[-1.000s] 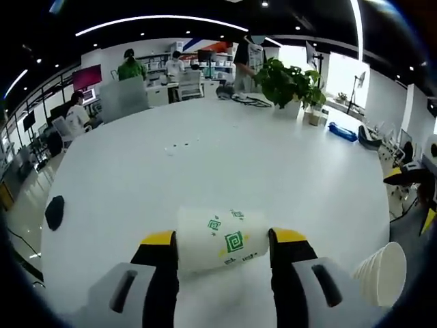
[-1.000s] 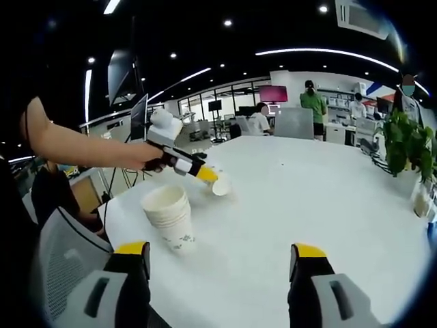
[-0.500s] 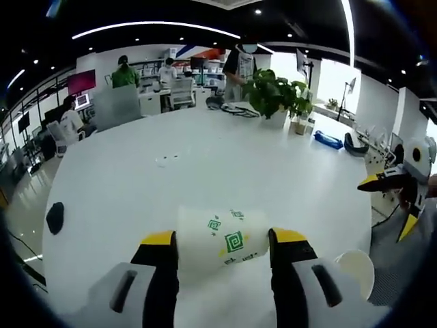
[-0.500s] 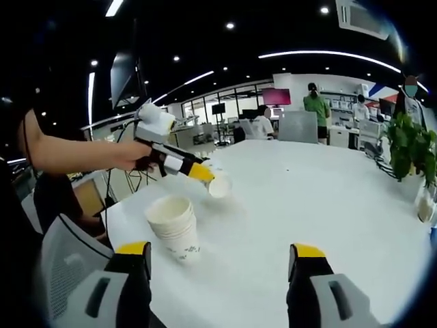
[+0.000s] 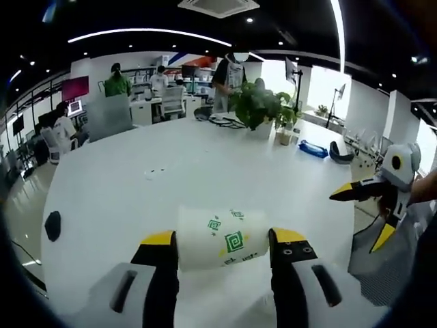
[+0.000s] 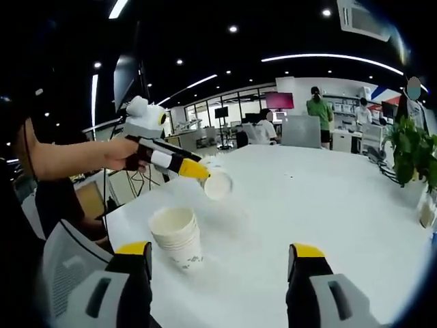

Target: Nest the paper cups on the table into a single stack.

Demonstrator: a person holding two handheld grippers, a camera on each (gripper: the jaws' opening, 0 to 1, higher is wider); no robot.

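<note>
White paper with green square prints marks the cup (image 5: 220, 238) that is clamped on its side between the yellow-tipped jaws of the left gripper (image 5: 223, 239) in the left gripper view, its body lying across the jaws above the white table (image 5: 171, 171). At the right edge of this view the right gripper (image 5: 372, 212) is seen, its yellow tips spread apart with nothing between them. A small dark object (image 5: 52, 225) lies on the table at the left, and a potted plant (image 5: 257, 109) stands at the far side, with a blue item (image 5: 313, 149) near it. People (image 5: 117, 82) are seen at desks beyond the table. In the right gripper view the right gripper's (image 6: 218, 263) own two jaws are held wide apart and empty above the table's near part (image 6: 307, 198). A stack (image 6: 177, 236) of nested cups stands upright on the table near its left edge. Above and beyond it the left gripper (image 6: 205, 176) is held out by a hand (image 6: 130, 154) on an outstretched bare arm, with the cup (image 6: 218, 184) gripped at its tip, mouth turned toward the camera and clear of the stack. A grey chair back (image 6: 65, 266) is seen at the lower left, and the plant (image 6: 413, 150) at the right.
</note>
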